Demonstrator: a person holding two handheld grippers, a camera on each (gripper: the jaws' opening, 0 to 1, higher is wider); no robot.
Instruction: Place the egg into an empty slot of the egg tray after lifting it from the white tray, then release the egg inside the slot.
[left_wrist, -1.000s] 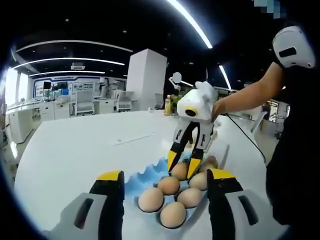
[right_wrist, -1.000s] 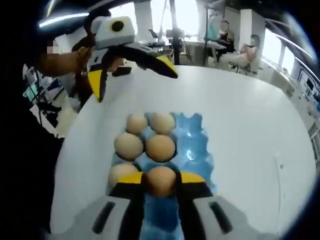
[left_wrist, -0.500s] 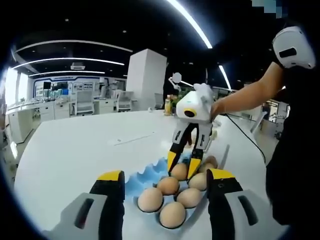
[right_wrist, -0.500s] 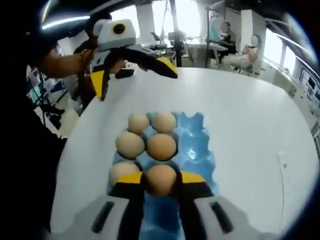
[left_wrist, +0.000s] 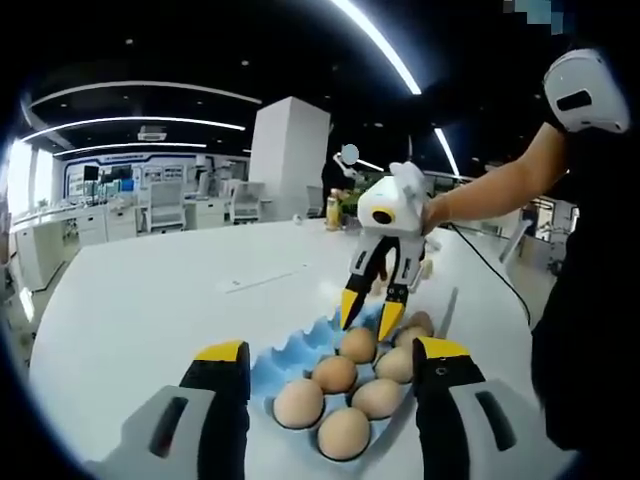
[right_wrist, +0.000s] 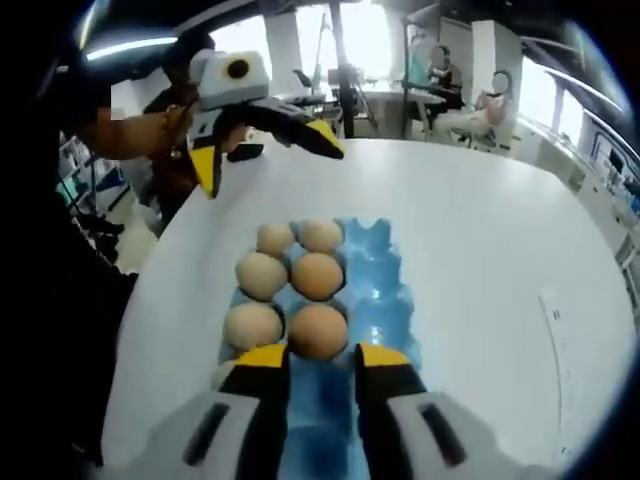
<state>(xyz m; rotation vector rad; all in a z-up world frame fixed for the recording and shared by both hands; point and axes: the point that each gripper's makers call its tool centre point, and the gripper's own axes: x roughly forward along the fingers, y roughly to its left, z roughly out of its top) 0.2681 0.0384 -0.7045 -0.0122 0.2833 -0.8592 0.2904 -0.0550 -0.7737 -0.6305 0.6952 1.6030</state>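
The near end of the blue egg tray (right_wrist: 385, 290) runs under the right gripper (right_wrist: 320, 357), so from the right gripper view I can't see how many slots lie there. Six eggs fill two columns on its left; the nearest right-hand egg (right_wrist: 318, 331) sits in its slot just beyond the yellow tips, whose jaws stand a little apart with nothing between them. The column of slots on the right lies bare.

In the left gripper view the left gripper (left_wrist: 330, 352) hangs with jaws spread wide and empty over the tray's near edge; the white tray is hard to make out behind the eggs. A person's hand (left_wrist: 437, 214) holds the right gripper above the far eggs. The white table (right_wrist: 480, 230) spreads broad around the tray.
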